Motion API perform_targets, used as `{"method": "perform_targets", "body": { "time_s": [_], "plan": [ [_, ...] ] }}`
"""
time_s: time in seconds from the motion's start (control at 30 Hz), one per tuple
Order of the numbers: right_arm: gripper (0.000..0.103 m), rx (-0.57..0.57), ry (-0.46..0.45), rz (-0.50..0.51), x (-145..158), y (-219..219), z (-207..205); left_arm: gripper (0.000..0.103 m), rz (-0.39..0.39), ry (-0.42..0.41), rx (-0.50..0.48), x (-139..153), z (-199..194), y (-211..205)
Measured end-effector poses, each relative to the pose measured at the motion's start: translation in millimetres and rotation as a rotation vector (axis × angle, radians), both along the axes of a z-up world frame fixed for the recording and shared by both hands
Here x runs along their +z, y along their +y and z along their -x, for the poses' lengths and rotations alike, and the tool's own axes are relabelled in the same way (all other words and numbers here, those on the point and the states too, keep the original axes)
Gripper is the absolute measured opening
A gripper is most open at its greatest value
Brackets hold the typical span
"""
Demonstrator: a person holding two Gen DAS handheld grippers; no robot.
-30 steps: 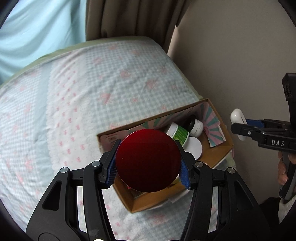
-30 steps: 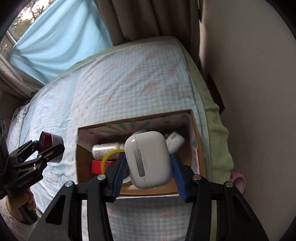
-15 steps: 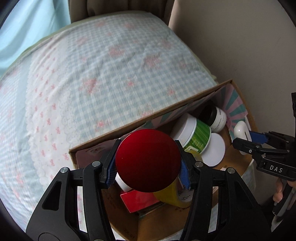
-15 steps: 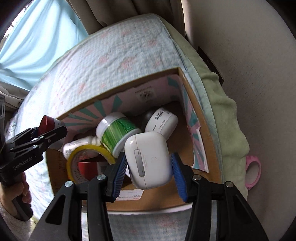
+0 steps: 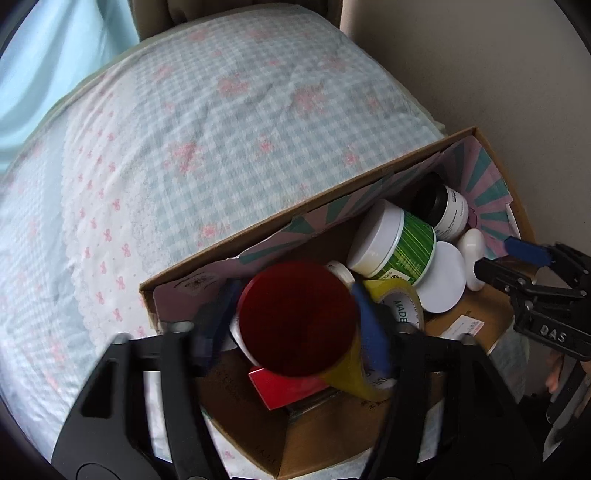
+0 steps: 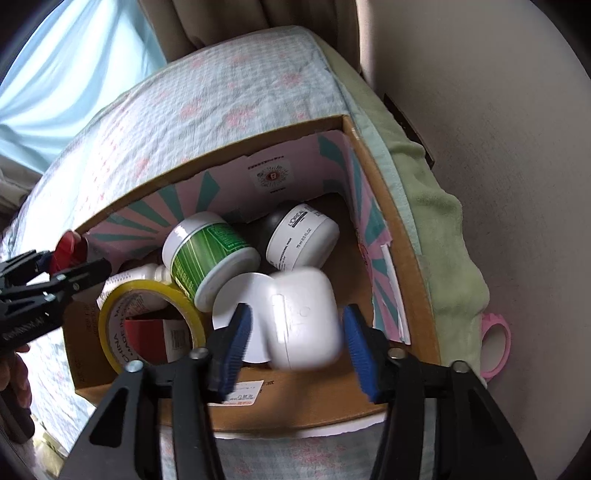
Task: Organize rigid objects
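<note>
- A bed cover of pale blue check with pink bows and flowers fills the upper half.
- A light blue curtain hangs beyond it, with beige drapes just beside.
- A plain off-white wall runs along the right.
- A green blanket edge lies against the wall.
- A pink ring-shaped object sits between blanket and wall.

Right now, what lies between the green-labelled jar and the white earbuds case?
A flat white disc lies between the green-labelled jar and the white earbuds case; the right wrist view shows it.
</note>
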State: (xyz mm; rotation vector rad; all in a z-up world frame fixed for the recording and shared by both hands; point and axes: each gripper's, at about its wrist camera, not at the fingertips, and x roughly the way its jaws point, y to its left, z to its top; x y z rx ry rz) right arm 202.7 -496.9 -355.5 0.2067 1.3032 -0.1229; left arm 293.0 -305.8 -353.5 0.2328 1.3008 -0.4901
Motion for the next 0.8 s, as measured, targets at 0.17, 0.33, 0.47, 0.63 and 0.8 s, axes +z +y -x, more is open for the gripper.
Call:
{"method": "perform_targets", "body": {
  "time_s": [0.17, 0.33, 0.47, 0.63, 0.8],
  "plan": [
    [0.102, 0.005, -0.012, 0.007, 5, 3, 16, 0.103, 0.028, -0.039, -0.014, 17, 5, 0],
    [0.102, 0.020, -0.027, 0.026, 11, 8, 23, 0.103, 0.031, -0.053, -0.025, 27, 8, 3],
    [0.102, -0.003, -0.046, 0.006, 20, 10, 25, 0.103, 0.044, -0.054, -0.008, 37, 17, 12],
    [0.102, 0.005, -0.063, 0.019, 32, 21, 24, 0.103, 0.053, -0.060, 0.006, 51, 26, 27],
    [0.102, 0.000, -0.090, 0.030, 53, 35, 26, 0.103, 0.076, -0.082, 0.032, 71, 35, 52]
  ]
}}
